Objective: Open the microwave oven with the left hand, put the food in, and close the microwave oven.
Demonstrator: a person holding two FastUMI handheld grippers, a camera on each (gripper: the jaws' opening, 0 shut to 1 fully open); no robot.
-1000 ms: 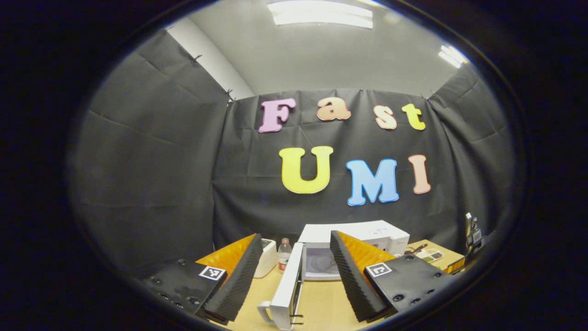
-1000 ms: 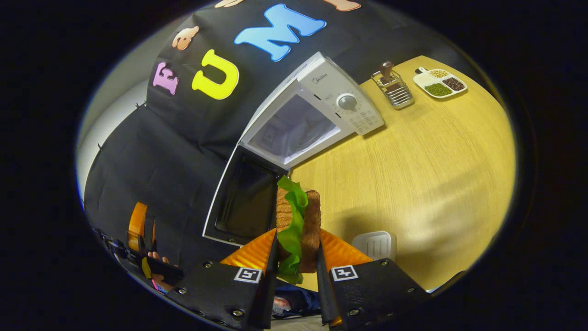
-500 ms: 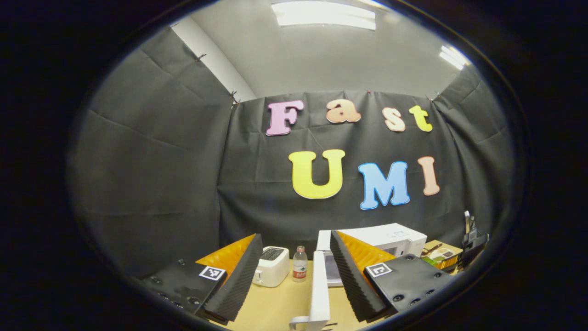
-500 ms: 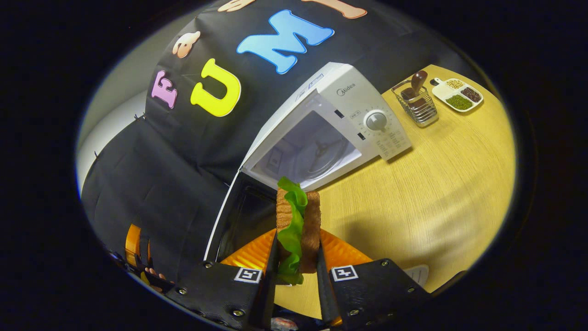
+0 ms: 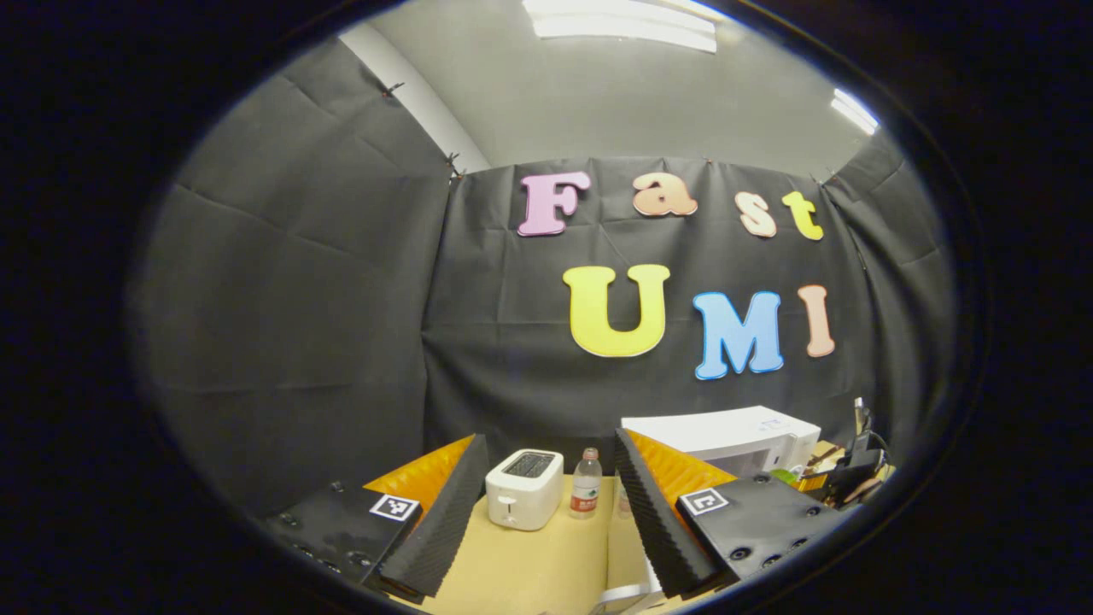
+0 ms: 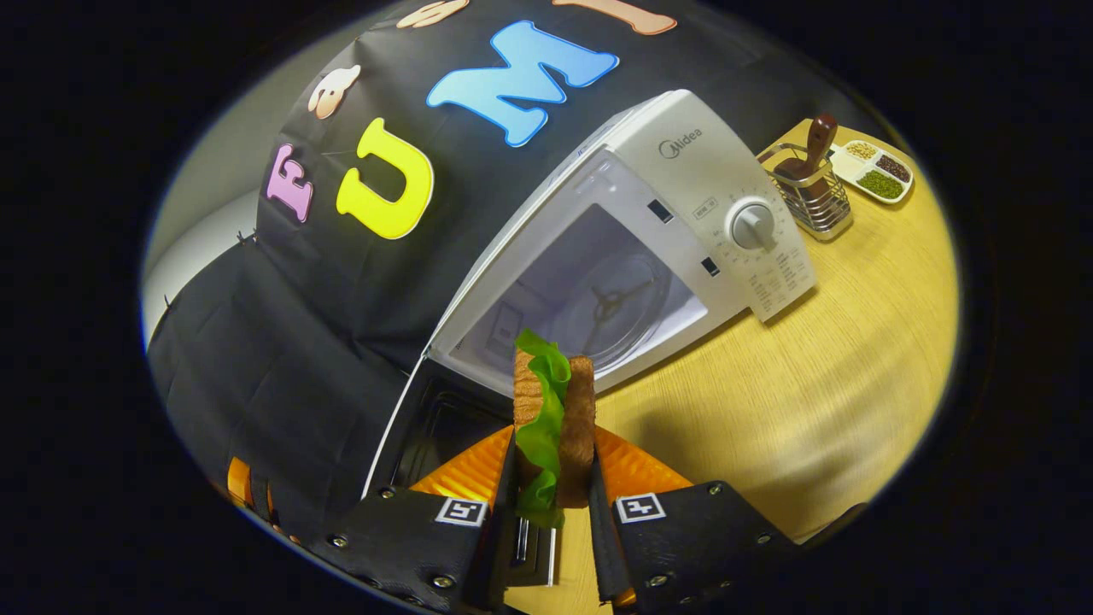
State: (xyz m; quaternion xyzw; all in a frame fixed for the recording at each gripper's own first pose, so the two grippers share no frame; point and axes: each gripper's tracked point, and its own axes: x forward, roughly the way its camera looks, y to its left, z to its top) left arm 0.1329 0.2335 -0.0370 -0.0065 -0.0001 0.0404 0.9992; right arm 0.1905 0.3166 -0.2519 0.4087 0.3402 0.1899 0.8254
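Observation:
A sandwich (image 6: 555, 418) of brown bread and green lettuce stands on edge between the fingers of my right gripper (image 6: 553, 444), which is shut on it. It is just in front of the white microwave (image 6: 683, 171), whose cavity (image 6: 598, 299) is open. The door (image 6: 444, 418) hangs swung out to the left. In the left gripper view, my left gripper (image 5: 547, 437) is open and holds nothing. The microwave (image 5: 726, 431) is at the right there, with its door (image 5: 622, 559) edge-on beside the right finger. The right gripper (image 5: 841, 483) shows farther right.
A white toaster (image 5: 523, 489) and a small water bottle (image 5: 586, 494) stand left of the microwave on the wooden table (image 6: 811, 367). A wire holder with a brown utensil (image 6: 811, 192) and a divided dish of grains (image 6: 879, 166) sit right of the microwave.
The right gripper has carried the sandwich closer to the microwave's opening. The left gripper has shifted left, away from the door, and the toaster and bottle now sit between its fingers.

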